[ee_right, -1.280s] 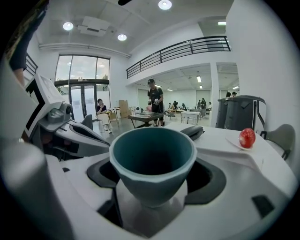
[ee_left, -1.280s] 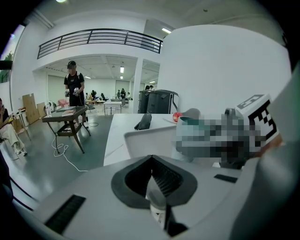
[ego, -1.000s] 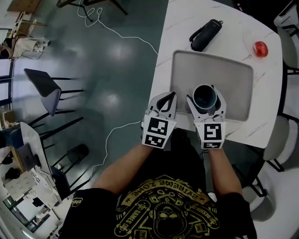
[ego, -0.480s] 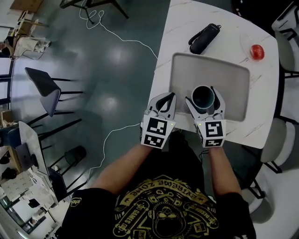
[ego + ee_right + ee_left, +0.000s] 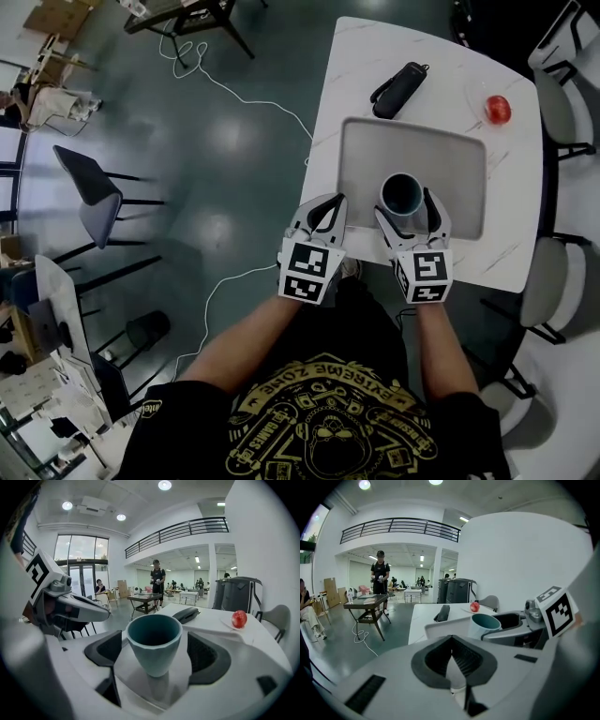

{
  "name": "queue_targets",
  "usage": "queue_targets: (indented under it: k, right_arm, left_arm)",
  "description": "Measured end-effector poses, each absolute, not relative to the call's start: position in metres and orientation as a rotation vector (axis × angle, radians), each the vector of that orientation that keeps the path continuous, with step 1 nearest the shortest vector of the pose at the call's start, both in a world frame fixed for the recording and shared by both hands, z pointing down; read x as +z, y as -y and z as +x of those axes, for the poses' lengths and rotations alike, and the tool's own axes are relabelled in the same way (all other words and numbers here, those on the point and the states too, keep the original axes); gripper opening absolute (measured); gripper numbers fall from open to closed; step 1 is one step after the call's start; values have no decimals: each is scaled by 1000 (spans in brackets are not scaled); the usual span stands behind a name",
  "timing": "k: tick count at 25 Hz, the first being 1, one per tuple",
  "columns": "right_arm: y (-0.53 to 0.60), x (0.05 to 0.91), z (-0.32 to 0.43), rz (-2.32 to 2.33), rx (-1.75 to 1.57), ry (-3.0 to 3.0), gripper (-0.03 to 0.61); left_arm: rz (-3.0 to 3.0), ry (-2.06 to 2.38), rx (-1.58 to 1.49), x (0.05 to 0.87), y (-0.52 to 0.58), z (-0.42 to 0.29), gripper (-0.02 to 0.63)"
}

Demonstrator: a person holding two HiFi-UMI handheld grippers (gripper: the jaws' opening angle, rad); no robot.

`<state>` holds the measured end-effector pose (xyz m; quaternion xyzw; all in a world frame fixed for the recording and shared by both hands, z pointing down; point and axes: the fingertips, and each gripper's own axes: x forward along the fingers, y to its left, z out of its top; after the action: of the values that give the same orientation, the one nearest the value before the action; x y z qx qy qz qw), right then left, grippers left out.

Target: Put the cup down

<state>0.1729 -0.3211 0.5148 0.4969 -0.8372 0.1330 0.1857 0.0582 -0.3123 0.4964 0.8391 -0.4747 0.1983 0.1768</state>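
A teal cup (image 5: 406, 194) stands upright on the grey tray (image 5: 361, 159), near the tray's front edge. My right gripper (image 5: 410, 202) straddles the cup; its jaws have just been opening and are now open. In the right gripper view a gap shows between the cup (image 5: 153, 641) and the dark pads (image 5: 208, 652) on both sides. My left gripper (image 5: 330, 201) hovers at the table's front left corner, left of the tray, shut with nothing in it. In the left gripper view its jaws meet in front of the cup (image 5: 484, 625).
A black case (image 5: 398, 82) lies on the white table (image 5: 511, 234) behind the tray. A red apple (image 5: 498, 109) sits on a small plate at the far right. Chairs (image 5: 544, 281) stand at the table's right side. A white cable (image 5: 234, 70) trails over the floor.
The right gripper's jaws have spread away from the cup's sides and pulled back a little. The cup stays upright on the tray. The left gripper remains shut.
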Motion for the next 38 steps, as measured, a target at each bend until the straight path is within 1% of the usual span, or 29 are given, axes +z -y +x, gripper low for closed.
queue_targets:
  k: [10,19,20,23,26,29,32,35,36,38]
  right_arm:
    - [287,478,176,1523,356,2347,422]
    - [250,434,150,1576,337,2410,420]
    - [245,431,146,1579,338,2416,412]
    - [230,419,136,1592,332,2430,349]
    - [215,409,125,1595,321,2441,273]
    - [200,402,114,1597,314,2444,227]
    - [184,394,105,1615,300,2437,161]
    - [170,388,97,1631,279,2425,38]
    - [165,386,93,1631,278,2423,11]
    - [155,384,84,1629,277,2423,6]
  left_arm:
    - [2390,1317,493,479,280,47,11]
    - [2409,1310,414,454,245,25,11]
    - [2413,1310,406,452,242,23,11]
    - [2429,1299,379,443,230,17,11]
    - [2444,1283,349,433,220,11,11]
    - [2461,1272,321,424,210,4,11]
    - [2481,1263,307,417,200,-4,11]
    - [2503,1249,302,411,189,-11,11]
    - [2509,1244,300,409,185,-14,11]
    - [2522,1233,299,407,176,-20,11]
